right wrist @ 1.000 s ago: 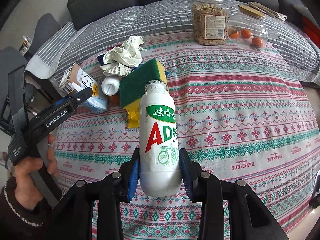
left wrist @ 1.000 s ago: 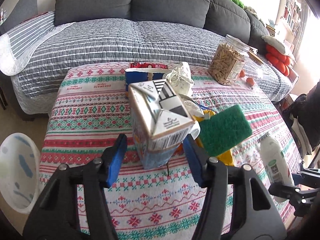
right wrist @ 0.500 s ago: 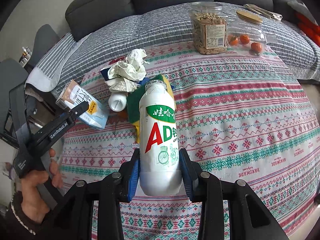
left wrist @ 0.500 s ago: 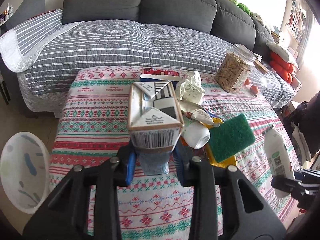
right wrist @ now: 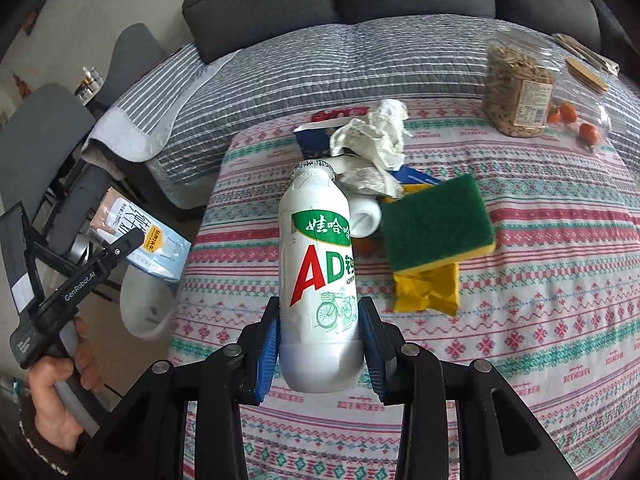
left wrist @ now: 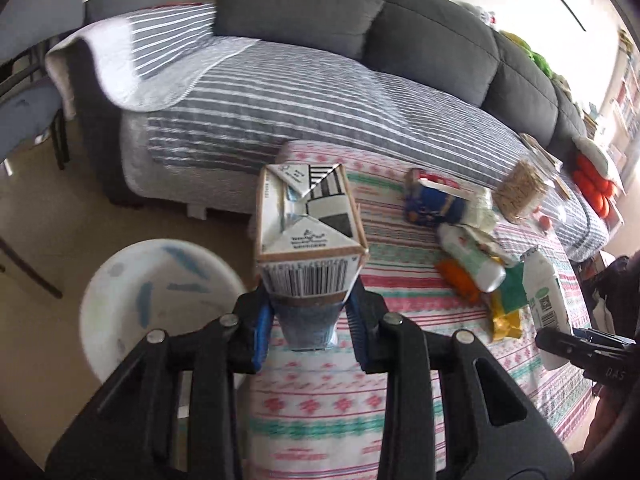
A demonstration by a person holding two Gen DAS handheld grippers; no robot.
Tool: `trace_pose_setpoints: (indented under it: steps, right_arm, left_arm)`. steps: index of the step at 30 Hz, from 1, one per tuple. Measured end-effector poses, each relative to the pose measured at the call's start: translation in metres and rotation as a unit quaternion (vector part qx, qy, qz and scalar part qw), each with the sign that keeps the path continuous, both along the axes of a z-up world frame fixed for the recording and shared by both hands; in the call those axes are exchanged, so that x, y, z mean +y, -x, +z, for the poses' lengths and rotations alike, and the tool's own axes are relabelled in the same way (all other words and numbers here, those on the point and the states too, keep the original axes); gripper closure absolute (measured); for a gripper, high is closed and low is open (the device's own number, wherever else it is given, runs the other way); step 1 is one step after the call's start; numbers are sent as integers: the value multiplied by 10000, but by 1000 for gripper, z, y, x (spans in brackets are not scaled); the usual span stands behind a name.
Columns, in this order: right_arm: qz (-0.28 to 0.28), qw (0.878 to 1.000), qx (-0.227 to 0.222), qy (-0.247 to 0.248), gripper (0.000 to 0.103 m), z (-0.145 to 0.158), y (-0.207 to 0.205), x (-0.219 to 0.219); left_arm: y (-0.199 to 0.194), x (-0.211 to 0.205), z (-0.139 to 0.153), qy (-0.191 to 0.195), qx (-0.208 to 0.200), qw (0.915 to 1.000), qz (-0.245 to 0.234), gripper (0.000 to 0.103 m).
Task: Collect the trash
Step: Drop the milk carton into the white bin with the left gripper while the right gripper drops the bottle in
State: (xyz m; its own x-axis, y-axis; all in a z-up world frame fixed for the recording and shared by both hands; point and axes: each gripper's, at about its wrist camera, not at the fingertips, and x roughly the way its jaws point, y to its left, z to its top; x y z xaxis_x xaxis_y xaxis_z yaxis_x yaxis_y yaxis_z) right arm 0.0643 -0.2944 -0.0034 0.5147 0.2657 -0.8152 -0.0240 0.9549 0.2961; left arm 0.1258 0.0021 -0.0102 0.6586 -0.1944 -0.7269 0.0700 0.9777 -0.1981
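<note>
Both grippers are matte black plastic frames with triangular cut-outs, round silver screws at the pivots and ribbed blue pads [right wrist: 267, 354] on the fingers. The left gripper [left wrist: 310, 330] has white "GenRobot.AI" lettering along its side. The hand [right wrist: 56, 404] wears a dark knitted cuff [right wrist: 44, 446] with pale flecks.

Your left tool's [left wrist: 308, 320] arms hide the base of the carton [left wrist: 306, 240] and cut off the near edge of the round white bin [left wrist: 152, 300], which is smeared by blur. In your right wrist view, the bottle [right wrist: 318, 280] covers part of the small white bottle [right wrist: 366, 220] behind it. The print on the seed jar's [right wrist: 518, 88] label is too small to read.
</note>
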Motion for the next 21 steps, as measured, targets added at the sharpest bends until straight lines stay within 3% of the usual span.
trace_pose_setpoints:
  steps: [7,14,18,21]
  right_arm:
    - [437,9990,50,-93,65,-8,-17,51]
    - [759,9970,140,-39,65,-19,-28,91]
    - [874,9960,179,-39,65,-24,-32,106]
    - [986,9949,192,-59,65,-28,-34,116]
  left_arm:
    - [4,52,-14,-47,289,9984,474,68]
    - [-10,76,-48,-9,1101,9924,557,66]
    - [-13,88,-57,-2,1345,9882,732,34]
    - [-7,96,-53,-107,1335,9877,803,29]
